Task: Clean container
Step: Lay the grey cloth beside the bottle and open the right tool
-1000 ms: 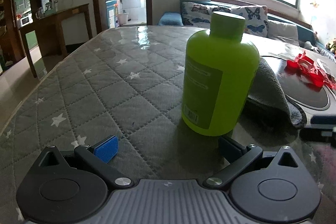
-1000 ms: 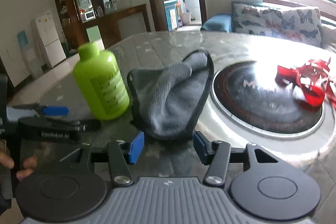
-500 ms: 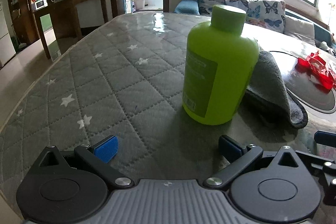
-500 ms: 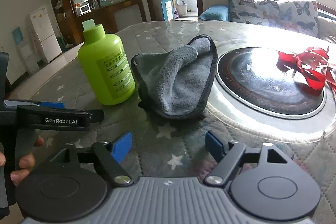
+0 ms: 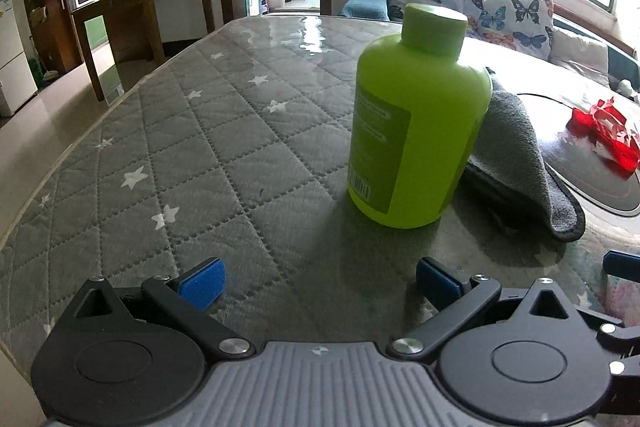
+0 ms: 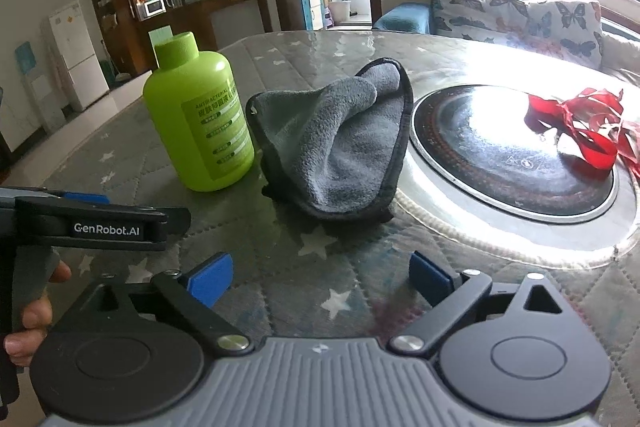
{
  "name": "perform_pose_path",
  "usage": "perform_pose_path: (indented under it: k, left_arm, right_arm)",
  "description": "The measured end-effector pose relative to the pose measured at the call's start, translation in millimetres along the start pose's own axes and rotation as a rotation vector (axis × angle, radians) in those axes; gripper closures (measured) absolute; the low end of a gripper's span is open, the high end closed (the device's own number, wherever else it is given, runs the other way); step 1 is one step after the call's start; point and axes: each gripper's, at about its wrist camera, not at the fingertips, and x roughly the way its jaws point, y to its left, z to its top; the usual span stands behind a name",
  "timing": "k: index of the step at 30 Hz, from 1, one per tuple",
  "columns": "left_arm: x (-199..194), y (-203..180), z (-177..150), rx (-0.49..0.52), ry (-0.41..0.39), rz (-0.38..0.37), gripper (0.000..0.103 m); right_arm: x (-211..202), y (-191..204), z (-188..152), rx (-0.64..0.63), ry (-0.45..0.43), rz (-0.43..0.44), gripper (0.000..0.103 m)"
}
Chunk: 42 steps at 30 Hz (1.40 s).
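Note:
A lime-green capped bottle (image 5: 416, 131) stands upright on the quilted grey table cover (image 5: 224, 155), and shows too in the right wrist view (image 6: 198, 119). A crumpled grey cloth (image 6: 340, 139) lies just right of it, partly hidden behind the bottle in the left wrist view (image 5: 516, 155). My left gripper (image 5: 318, 285) is open, a short way in front of the bottle, nothing between its fingers. My right gripper (image 6: 320, 281) has its jaws opening wide, nothing between them, the cloth lying ahead of it. A hand (image 6: 28, 319) holds the left gripper's handle.
A round black cooktop (image 6: 508, 155) is set into the table right of the cloth, with a red ribbon tangle (image 6: 580, 131) on it. A sofa with butterfly cushions (image 6: 520, 19) stands beyond the table. The table's left edge (image 5: 80, 143) drops to the floor.
The right gripper let go of the cloth, its jaws spread wide and it drew back. The cloth lies loose on the table. The left view turned slightly; the bottle stays put.

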Motion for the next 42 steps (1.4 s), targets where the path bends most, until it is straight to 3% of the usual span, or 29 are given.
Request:
perform_pose_path:
  k: [18, 42]
  left_arm:
    - [-3.0, 3.1, -7.4, -0.001, -0.013, -0.003, 0.000]
    - [-7.1, 2.4, -9.8, 0.003, -0.012, -0.004, 0.000]
  right_arm:
    - [13.5, 9.6, 1.2, -0.074, 0.033, -0.074, 0.000]
    - [22.0, 6.9, 13.4, -0.092, 0.093, -0.085, 0.000]
